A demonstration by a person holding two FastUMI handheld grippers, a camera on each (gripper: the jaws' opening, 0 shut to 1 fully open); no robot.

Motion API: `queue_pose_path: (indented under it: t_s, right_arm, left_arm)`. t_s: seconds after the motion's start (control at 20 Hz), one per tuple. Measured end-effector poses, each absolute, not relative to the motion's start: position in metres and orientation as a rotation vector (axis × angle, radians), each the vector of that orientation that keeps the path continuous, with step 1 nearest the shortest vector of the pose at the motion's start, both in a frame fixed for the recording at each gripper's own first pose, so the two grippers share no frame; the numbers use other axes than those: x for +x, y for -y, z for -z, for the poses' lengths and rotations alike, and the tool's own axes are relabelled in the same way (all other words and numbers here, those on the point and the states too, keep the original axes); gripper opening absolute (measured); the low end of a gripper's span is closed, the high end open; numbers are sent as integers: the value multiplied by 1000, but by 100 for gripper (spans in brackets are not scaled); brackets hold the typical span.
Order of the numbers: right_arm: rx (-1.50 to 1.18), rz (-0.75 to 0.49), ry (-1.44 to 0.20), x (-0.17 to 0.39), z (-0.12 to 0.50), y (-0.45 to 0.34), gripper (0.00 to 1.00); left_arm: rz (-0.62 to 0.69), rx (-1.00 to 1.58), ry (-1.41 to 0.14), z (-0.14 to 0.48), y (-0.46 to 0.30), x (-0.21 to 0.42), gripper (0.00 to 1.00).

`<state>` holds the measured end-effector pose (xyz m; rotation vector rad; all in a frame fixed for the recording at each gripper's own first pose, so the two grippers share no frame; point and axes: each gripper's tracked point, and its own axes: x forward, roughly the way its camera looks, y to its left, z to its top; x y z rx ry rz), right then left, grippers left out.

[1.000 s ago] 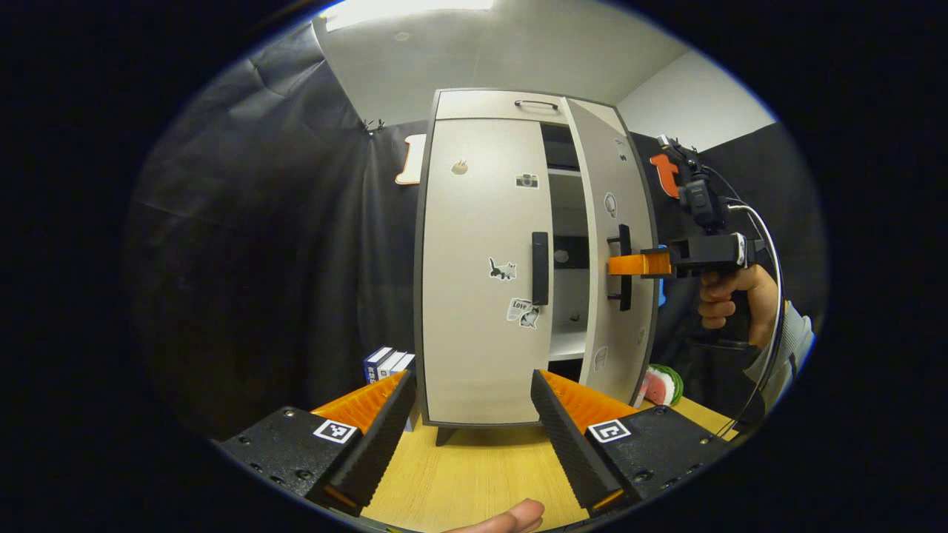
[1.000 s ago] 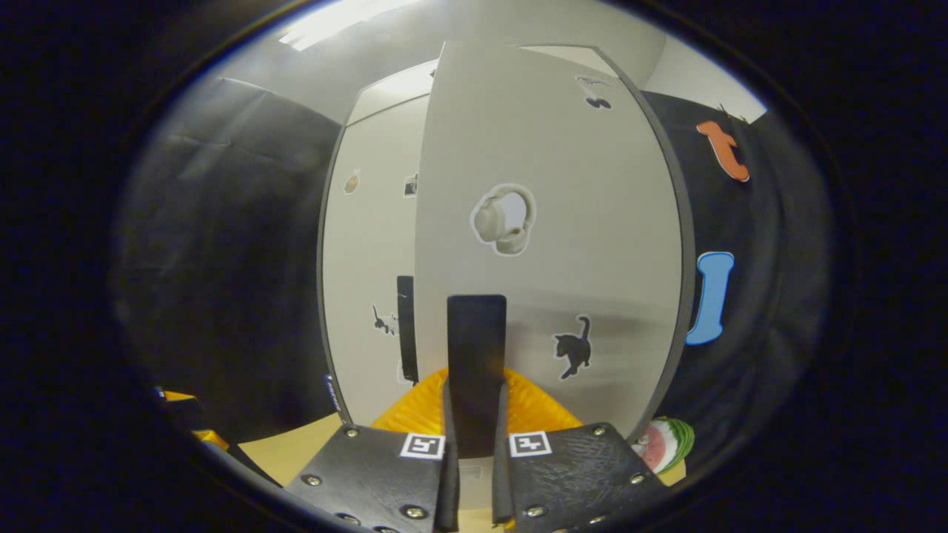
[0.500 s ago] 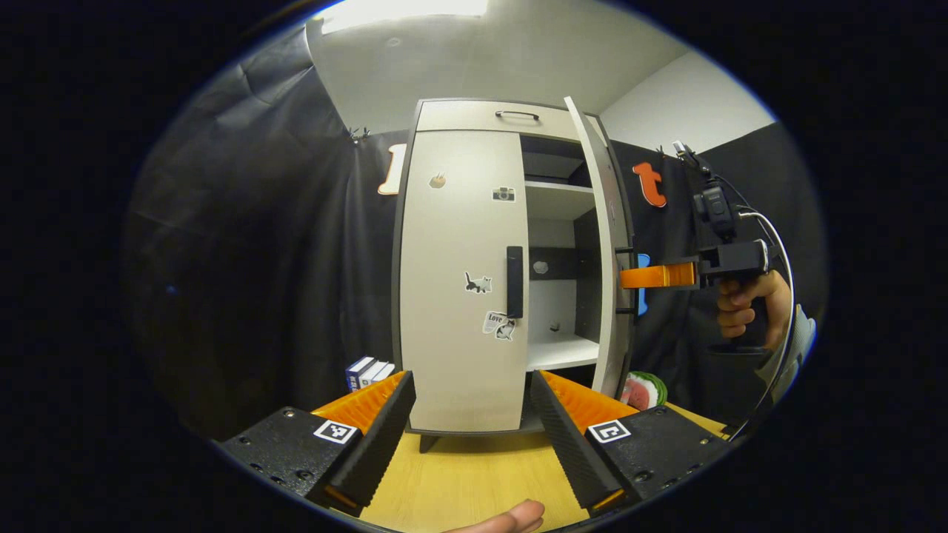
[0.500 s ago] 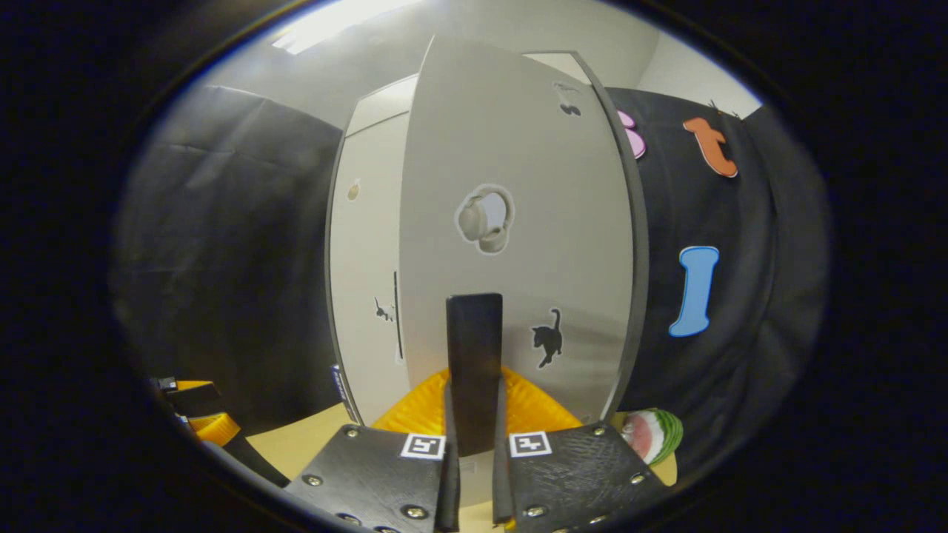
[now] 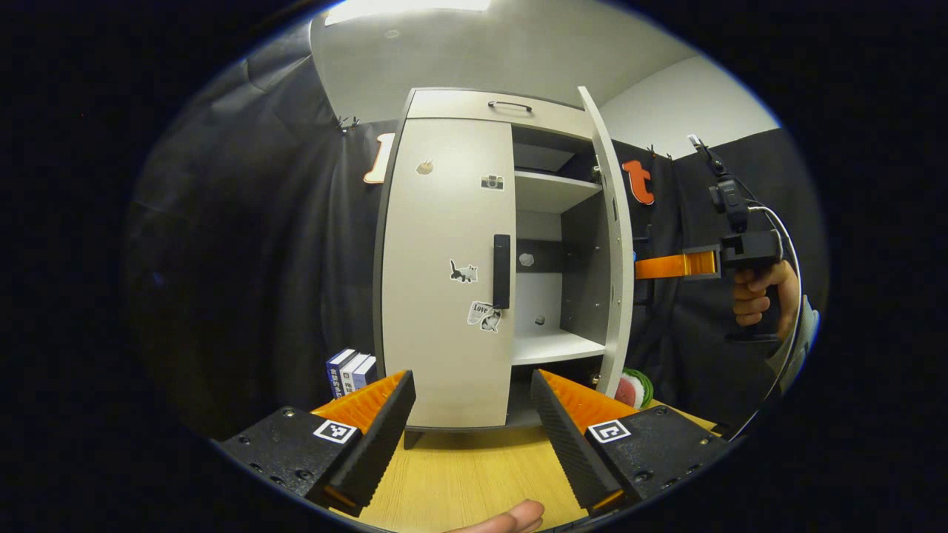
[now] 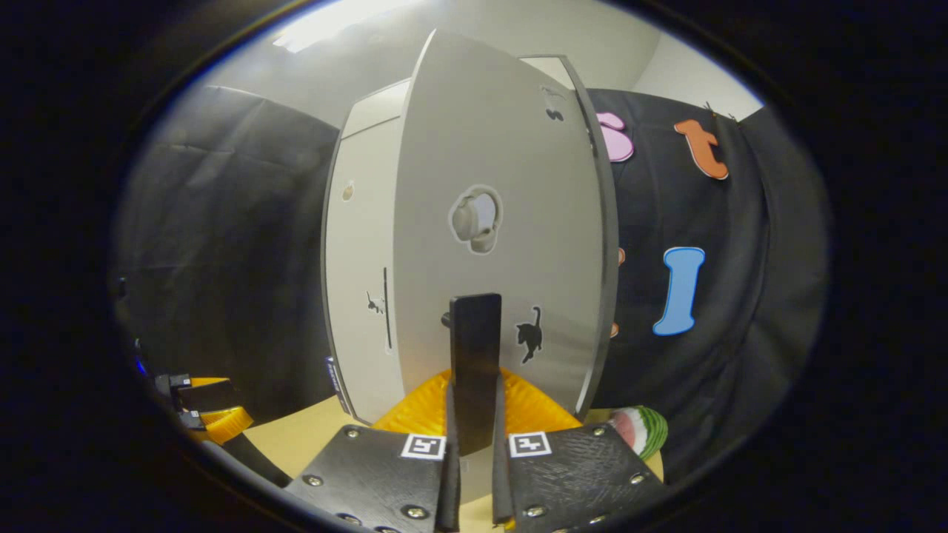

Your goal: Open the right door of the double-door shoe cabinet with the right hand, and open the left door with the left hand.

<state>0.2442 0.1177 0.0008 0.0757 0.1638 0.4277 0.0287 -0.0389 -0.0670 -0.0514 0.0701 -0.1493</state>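
The pale shoe cabinet (image 5: 444, 111) stands on a wooden table (image 5: 459, 481). Its right door (image 5: 613, 252) is swung wide and shows edge-on in the left gripper view; inside are white shelves (image 5: 552, 344). In the right gripper view that door (image 6: 503, 185) faces me and my right gripper (image 6: 474, 422) is shut on its black handle (image 6: 475, 348). The same gripper (image 5: 643, 268), held by a hand (image 5: 759, 292), reaches the door's handle from the right. The left door (image 5: 444, 274) is closed, its black handle (image 5: 501, 271) untouched. My left gripper (image 5: 470, 403) hangs open in front of the cabinet's base.
Small boxes (image 5: 349, 370) stand left of the cabinet's foot. A watermelon slice toy (image 5: 633, 388) lies at its right, also seen as a watermelon slice (image 6: 637, 433) in the right gripper view. Black cloth walls surround the cabinet. A fingertip (image 5: 511, 517) shows at the bottom edge.
The right door has swung from slightly ajar to wide open, pulled by my right gripper, which moved right. The left gripper stayed open and shifted a little left relative to the cabinet.
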Motion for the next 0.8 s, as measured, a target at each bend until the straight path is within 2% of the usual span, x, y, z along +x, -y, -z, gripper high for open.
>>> queue_pose_path:
  t_s: [0.6, 0.8]
  right_arm:
    - [68, -356, -180, 240, 2, -94, 16]
    - [46, -276, -186, 246, 6, -75, 16]
  left_arm:
    - [162, -43, -70, 75, 40, 32, 98]
    - [187, -71, -76, 79, 47, 28, 98]
